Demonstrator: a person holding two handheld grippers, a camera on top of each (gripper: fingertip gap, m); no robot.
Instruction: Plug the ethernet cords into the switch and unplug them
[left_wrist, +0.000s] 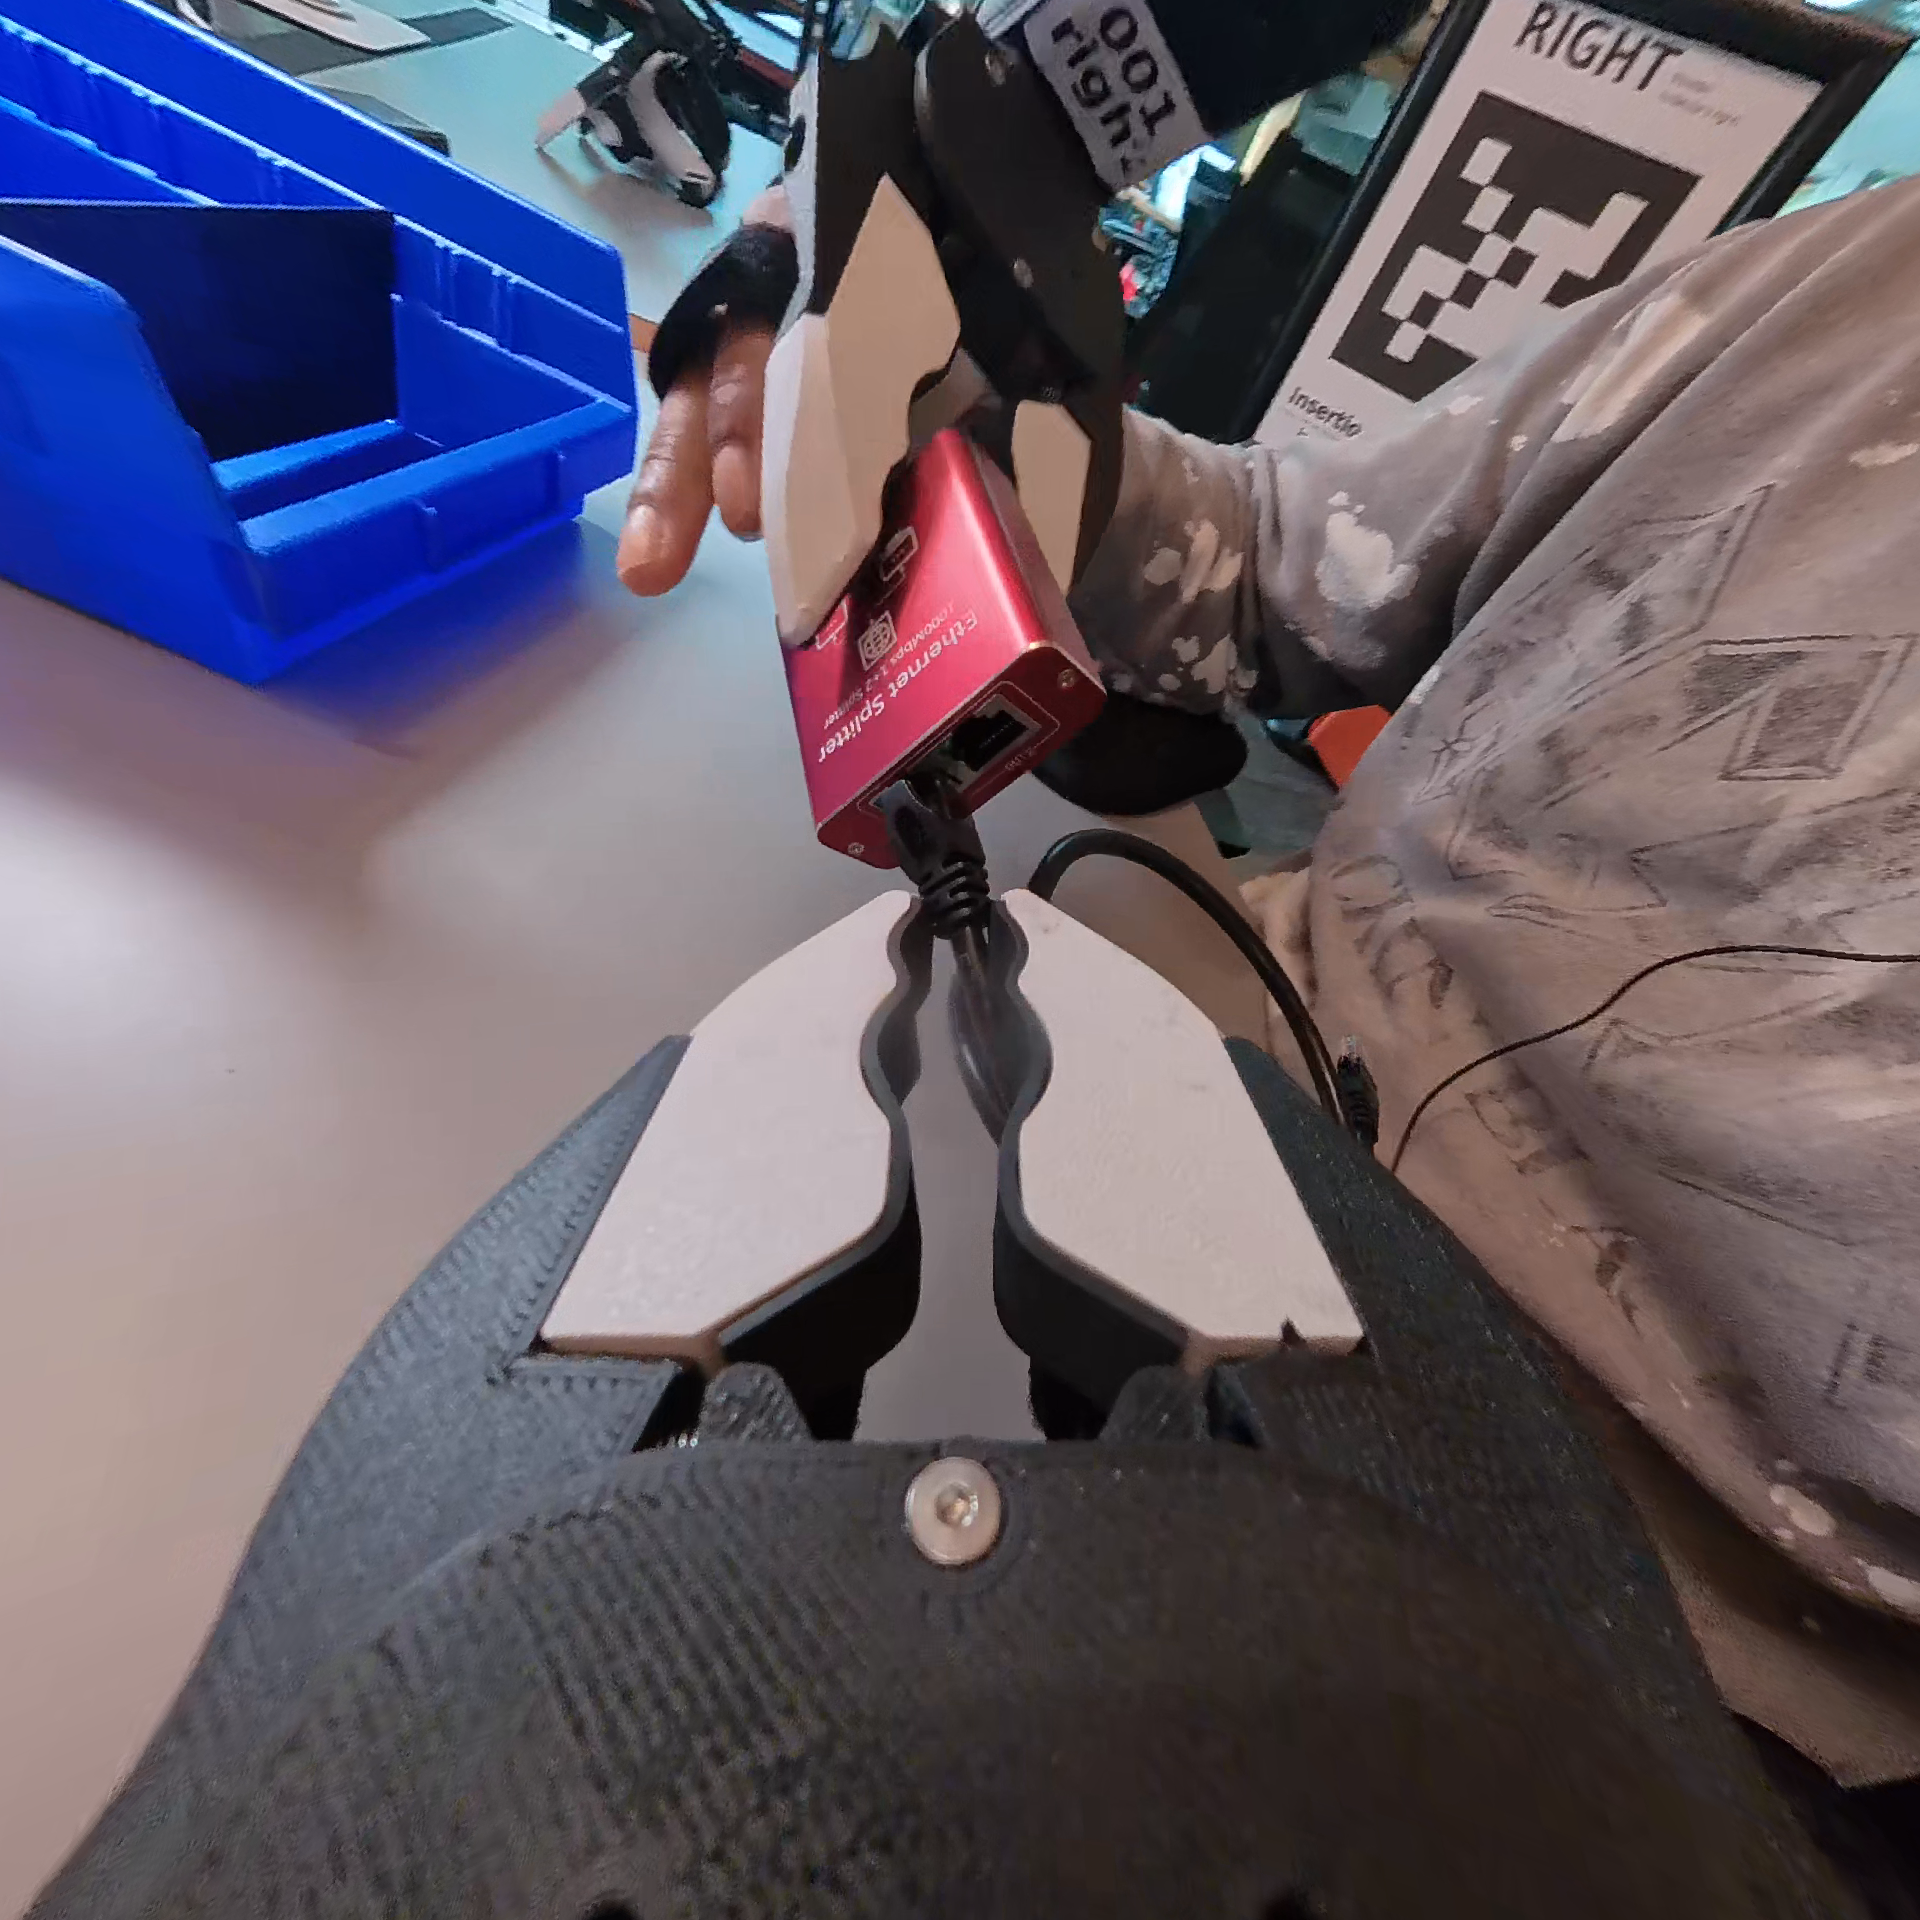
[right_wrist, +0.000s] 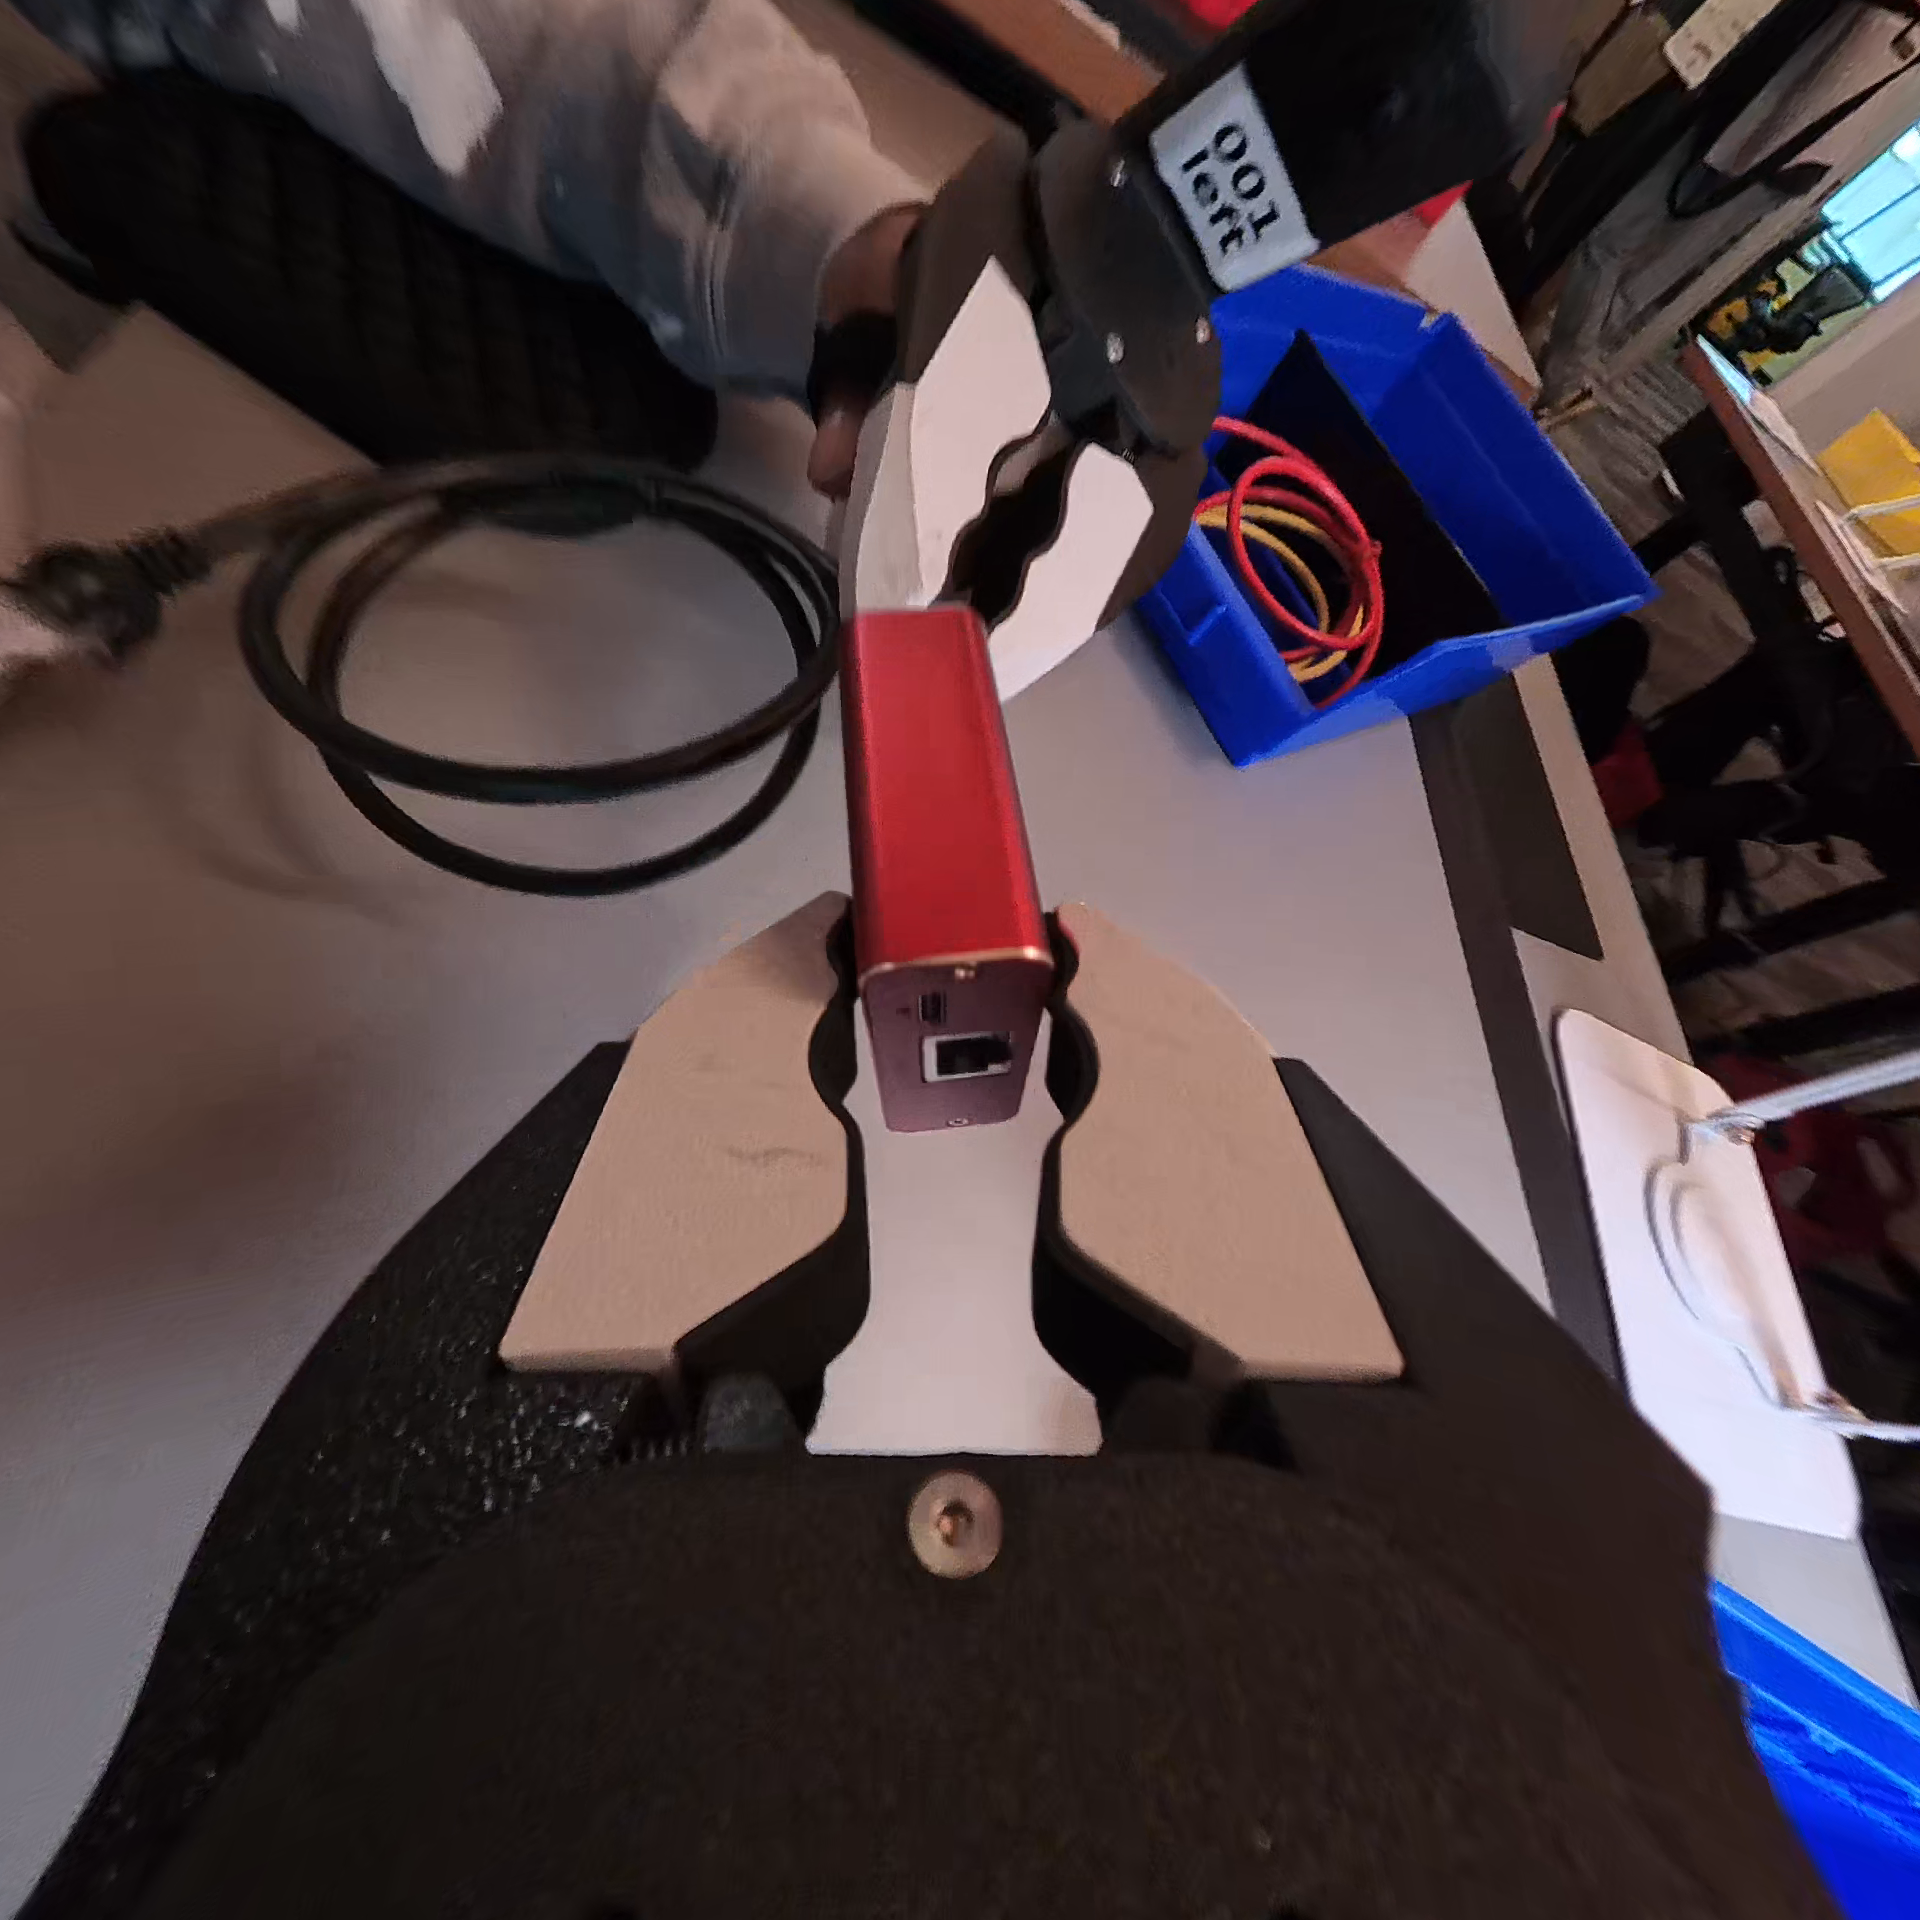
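Between left fingers (left_wrist: 956, 914), pinched black cord (left_wrist: 940, 862), plugged only leftward-seen; right fingers (right_wrist: 951, 925) clamping red switch (right_wrist: 935, 800).

A blue bin (right_wrist: 1455, 540) stands on the grey table (right_wrist: 1247, 883), with red and yellow wires (right_wrist: 1299, 561) coiled inside. A framed card with a black-and-white marker (left_wrist: 1507, 239) stands behind.

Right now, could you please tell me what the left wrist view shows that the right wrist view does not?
Only the left wrist view shows the black ethernet plug seated in a port, pinched by the left gripper.

Only the right wrist view shows the looped black cable and red and yellow wires.

Both show the red metal switch, held by the right gripper.
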